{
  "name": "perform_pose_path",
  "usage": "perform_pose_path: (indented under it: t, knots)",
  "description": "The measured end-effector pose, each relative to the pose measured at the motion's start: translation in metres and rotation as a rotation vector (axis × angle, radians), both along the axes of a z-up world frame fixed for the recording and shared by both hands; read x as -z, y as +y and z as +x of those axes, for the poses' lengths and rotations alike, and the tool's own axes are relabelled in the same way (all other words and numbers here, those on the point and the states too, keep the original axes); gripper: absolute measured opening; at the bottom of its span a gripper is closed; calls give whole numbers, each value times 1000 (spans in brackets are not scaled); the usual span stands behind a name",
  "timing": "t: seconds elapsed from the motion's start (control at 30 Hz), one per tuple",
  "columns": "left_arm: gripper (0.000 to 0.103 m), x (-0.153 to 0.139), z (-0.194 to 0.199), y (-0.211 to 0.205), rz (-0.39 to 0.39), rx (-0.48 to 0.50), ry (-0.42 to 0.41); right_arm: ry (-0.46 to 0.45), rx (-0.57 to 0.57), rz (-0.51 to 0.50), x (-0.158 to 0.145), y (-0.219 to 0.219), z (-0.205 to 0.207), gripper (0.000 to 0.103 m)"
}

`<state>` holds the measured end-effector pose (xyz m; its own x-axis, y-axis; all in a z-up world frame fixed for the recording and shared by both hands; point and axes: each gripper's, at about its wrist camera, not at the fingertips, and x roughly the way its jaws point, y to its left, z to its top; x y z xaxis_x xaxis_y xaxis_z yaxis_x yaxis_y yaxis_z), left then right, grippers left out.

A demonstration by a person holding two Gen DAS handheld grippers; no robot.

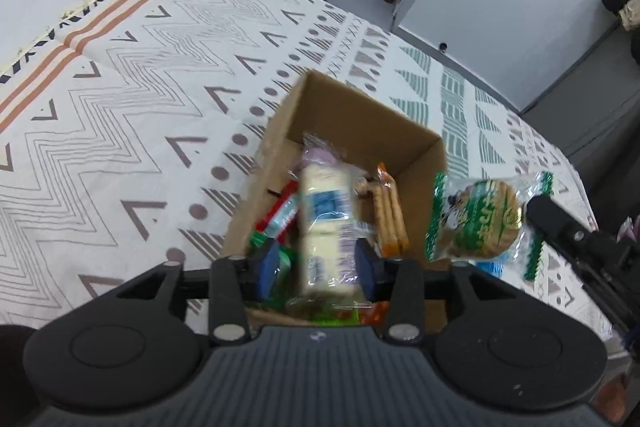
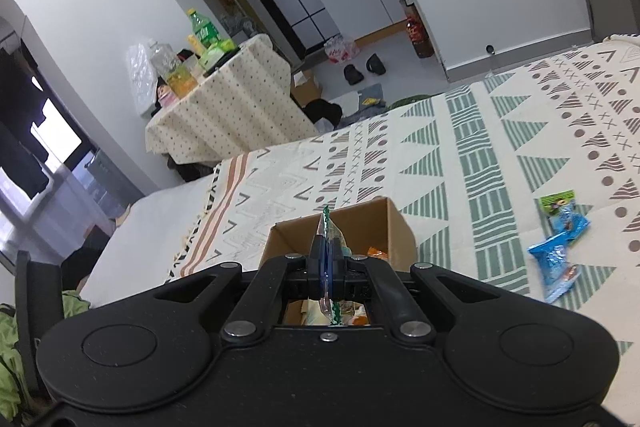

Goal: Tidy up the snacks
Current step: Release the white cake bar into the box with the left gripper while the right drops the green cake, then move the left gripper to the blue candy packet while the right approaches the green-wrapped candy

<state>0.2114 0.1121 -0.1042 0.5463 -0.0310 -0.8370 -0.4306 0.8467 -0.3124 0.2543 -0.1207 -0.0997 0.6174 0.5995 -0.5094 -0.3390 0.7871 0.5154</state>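
The left gripper (image 1: 316,267) hangs over the open cardboard box (image 1: 360,115), its blue pads (image 1: 266,265) spread wide. Between them sits a pale, blurred snack pack (image 1: 326,223) with a blue label — whether the pads touch it cannot be told, though a gap shows on the left side. Beneath and beside it, inside the box, lie a red-and-green packet (image 1: 280,213) and a pack of biscuit sticks (image 1: 388,215).

Just right of the box rim, the right gripper (image 1: 560,227) pinches the edge of a green-trimmed round biscuit packet (image 1: 480,223), holding it in the air near the box's right wall. In the right wrist view the same fingers are pressed together on that wrapper's thin seam (image 2: 329,239), with the box (image 2: 396,223) directly ahead.

Farther right on the patterned bedspread (image 2: 500,147), well apart from the box, lie two blue snack bags (image 2: 556,259) and a small green packet (image 2: 558,201).
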Motion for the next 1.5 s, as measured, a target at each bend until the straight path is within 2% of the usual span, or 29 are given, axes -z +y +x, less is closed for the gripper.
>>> perform_pose_path:
  t: [0.3, 0.37, 0.4, 0.43, 0.53, 0.63, 0.83, 1.0, 1.5]
  knots:
    - [55, -9, 8, 22, 1, -31, -22, 15, -15, 1, -1, 32, 17, 2]
    - [56, -11, 9, 24, 0, -31, -23, 29, -13, -7, 0, 35, 21, 11]
    - [57, -12, 9, 23, 0, -31, -23, 42, -9, -19, 1, 36, 22, 22]
    - [60, -12, 10, 24, 0, -31, -24, 47, -5, -27, 2, 36, 22, 27]
    - [68, -14, 10, 22, 9, -30, -28, 49, 13, -42, 5, 29, 20, 38]
    - [74, -15, 11, 17, 22, -31, -31, 70, 44, -47, 11, 13, 16, 42]
    - [77, -19, 13, -1, 37, -4, -34, 87, 121, -47, 17, -26, 7, 54]
    - [84, -23, 16, -26, 37, 46, -48, 99, 174, -43, 20, -62, -1, 56]
    - [85, -33, 21, -98, 67, 153, -75, 100, 246, -31, 26, -131, -14, 62]
